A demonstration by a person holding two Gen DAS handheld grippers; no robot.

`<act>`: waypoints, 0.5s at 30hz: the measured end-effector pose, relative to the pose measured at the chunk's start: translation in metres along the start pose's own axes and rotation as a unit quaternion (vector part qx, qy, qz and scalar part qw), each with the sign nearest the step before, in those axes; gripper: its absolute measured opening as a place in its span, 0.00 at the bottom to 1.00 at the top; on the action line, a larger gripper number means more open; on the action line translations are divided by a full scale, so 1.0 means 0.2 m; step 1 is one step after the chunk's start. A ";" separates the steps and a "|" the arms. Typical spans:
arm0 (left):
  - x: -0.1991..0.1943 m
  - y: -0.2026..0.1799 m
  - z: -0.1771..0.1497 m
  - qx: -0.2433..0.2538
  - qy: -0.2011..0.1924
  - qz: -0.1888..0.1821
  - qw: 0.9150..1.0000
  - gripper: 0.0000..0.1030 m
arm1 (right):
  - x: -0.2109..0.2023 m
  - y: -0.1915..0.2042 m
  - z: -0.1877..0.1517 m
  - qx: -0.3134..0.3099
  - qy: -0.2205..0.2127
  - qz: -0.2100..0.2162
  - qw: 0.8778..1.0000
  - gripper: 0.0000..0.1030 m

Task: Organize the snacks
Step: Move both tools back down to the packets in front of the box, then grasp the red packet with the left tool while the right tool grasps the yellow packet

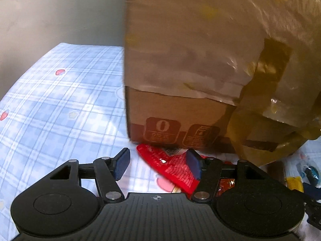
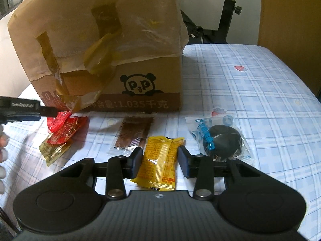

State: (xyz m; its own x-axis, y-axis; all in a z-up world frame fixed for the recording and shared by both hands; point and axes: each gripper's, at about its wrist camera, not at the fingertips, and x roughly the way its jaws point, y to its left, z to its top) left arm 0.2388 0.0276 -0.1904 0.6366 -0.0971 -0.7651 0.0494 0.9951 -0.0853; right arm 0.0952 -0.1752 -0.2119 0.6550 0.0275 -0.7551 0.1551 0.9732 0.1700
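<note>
A taped cardboard box (image 2: 120,64) with a panda print stands on the plaid cloth; it also fills the left wrist view (image 1: 200,70). My left gripper (image 1: 158,165) is open over a red snack packet (image 1: 170,168) at the box's foot, jaws on either side, not touching. The red packet (image 2: 60,124) lies on other red and yellow packets. My right gripper (image 2: 160,160) is open around a yellow snack packet (image 2: 160,160) lying on the cloth. A brown packet (image 2: 133,134) and a clear bag with a dark round cookie (image 2: 220,138) lie beside it.
The blue plaid cloth (image 2: 250,84) covers the table, whose far edge shows in the right wrist view. A black stand (image 2: 226,16) is behind the table. The left gripper's body (image 2: 22,108) reaches in from the left. A wall (image 1: 60,10) is behind the left side.
</note>
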 end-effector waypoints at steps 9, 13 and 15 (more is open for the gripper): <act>-0.03 -0.02 -0.06 0.018 -0.002 -0.004 1.000 0.65 | 0.00 0.00 0.00 0.005 -0.002 0.004 1.000 0.41; -0.08 0.05 -0.12 0.037 0.003 -0.008 0.999 0.65 | -0.01 0.00 0.00 0.010 -0.002 0.007 1.000 0.41; -0.10 0.08 -0.15 0.050 0.004 -0.003 0.999 0.65 | -0.01 0.00 -0.01 0.012 -0.003 0.008 1.000 0.41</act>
State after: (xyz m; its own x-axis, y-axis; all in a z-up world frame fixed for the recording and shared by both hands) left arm 0.2039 0.0452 -0.1963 0.6299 -0.1022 -0.7699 0.1303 0.9912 -0.0250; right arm 0.0930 -0.1748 -0.2110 0.6621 0.0412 -0.7482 0.1618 0.9671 0.1964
